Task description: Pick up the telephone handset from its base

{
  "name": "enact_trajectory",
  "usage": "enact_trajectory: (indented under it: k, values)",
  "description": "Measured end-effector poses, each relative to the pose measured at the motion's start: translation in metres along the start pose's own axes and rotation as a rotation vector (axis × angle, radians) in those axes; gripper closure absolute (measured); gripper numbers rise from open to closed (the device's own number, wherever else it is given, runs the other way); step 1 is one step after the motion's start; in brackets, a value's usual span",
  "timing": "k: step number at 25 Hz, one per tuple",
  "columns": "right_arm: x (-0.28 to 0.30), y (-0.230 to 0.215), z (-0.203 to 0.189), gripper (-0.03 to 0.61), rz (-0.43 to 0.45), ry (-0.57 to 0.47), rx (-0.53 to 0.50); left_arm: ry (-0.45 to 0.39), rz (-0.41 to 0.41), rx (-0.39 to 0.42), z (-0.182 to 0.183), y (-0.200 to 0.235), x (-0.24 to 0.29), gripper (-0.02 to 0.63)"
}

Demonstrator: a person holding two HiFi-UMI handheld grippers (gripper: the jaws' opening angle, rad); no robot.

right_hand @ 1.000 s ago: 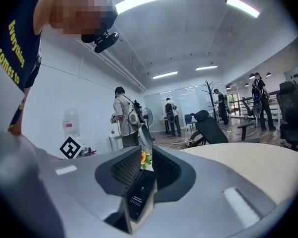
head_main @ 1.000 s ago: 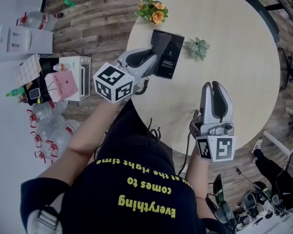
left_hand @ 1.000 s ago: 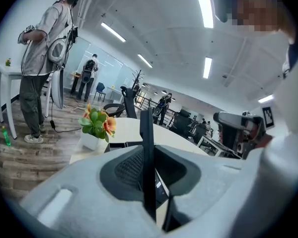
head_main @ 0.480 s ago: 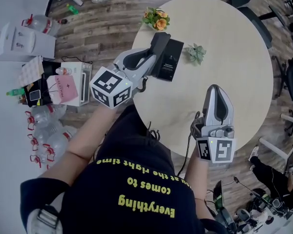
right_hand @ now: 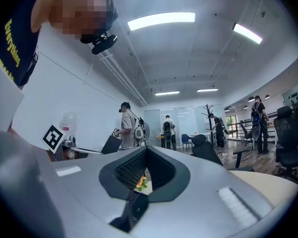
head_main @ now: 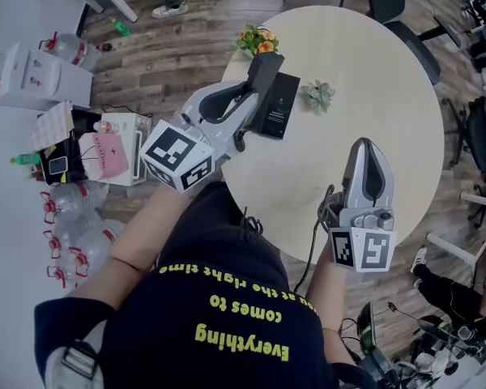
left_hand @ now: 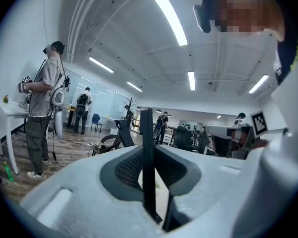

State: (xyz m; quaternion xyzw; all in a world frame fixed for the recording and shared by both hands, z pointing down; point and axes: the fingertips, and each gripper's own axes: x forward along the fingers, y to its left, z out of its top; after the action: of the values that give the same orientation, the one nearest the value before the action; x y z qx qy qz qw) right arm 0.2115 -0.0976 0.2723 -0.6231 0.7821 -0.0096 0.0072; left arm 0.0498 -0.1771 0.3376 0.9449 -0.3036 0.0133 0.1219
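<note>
Round pale surface (head_main: 389,79) on a wood floor; boxes (head_main: 121,128) and water bottles (head_main: 77,233) are heaped on the floor off its left side. Left gripper (head_main: 249,102) reaches over the surface's near-left edge, jaws part way apart and clamped on the handset (head_main: 266,73). In the left gripper view this gripper (left_hand: 151,155) points about level, and the handset (left_hand: 147,133) stands edge-on between the pads as a thin black slab, gripped on both flat faces. Right gripper (head_main: 368,148) hangs over the right part of the surface, well apart from the phone; the right gripper view shows its jaws (right_hand: 146,155) pressed together with nothing held. Black rectangular base (head_main: 277,104) lies flat on the surface near the far-left edge. From the head view the handset sits tilted over the base's left side, upper end toward the flowers; whether it clears the base fully cannot be told from above. Orange flowers (head_main: 257,39) sit at the far edge just beyond the base. Small green plant (head_main: 316,94) is just right of the base. Dark coiled cord (head_main: 241,142) shows under the left gripper at the surface edge.
</note>
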Motion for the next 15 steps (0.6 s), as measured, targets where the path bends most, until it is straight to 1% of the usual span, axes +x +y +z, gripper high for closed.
enact_trajectory:
  k: [5, 10, 15]
  values:
    - [0.0, 0.007, 0.017, 0.568, -0.009, -0.04, -0.016, -0.051, -0.015, 0.009, 0.024, -0.003, -0.011, 0.54]
    - [-0.001, 0.013, 0.029, 0.568, -0.016, -0.065, -0.032, -0.099, -0.028, 0.051, 0.048, -0.01, -0.021, 0.54]
    - [-0.004, 0.02, 0.039, 0.568, -0.021, -0.087, -0.052, -0.144, -0.036, 0.072, 0.062, -0.013, -0.032, 0.54]
